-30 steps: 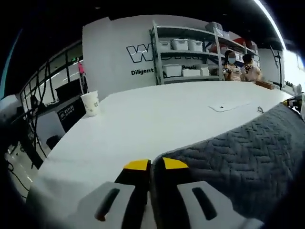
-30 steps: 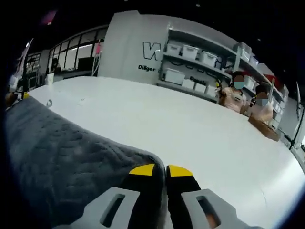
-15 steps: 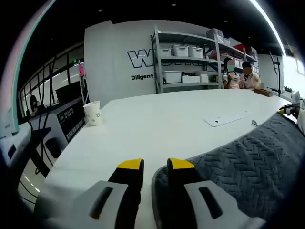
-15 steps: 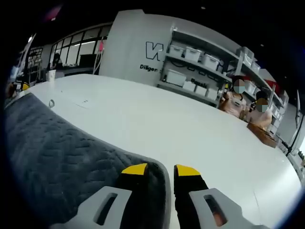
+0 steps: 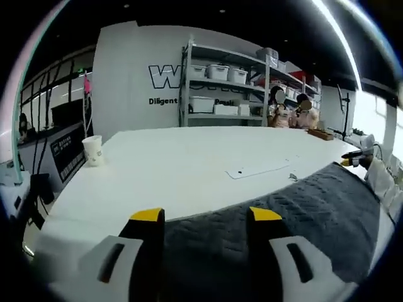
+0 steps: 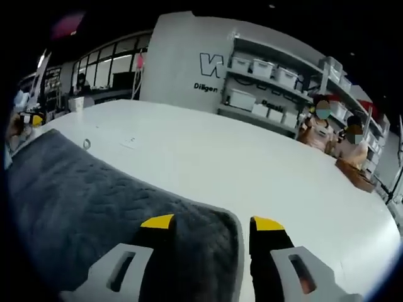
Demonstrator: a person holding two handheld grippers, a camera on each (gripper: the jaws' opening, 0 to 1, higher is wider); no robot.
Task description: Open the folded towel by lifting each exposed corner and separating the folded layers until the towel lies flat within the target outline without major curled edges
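White wall (image 5: 126, 69) with black lettering, metal shelving (image 5: 220, 88) of bins, dark ceiling

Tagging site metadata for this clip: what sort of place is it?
Probably an office or lab workspace. A metal shelving unit holds white storage bins, the wall carries large lettering, and people sit at the far end of the big white table.

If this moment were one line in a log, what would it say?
left hand-held gripper: open | right hand-held gripper: open | towel: on table
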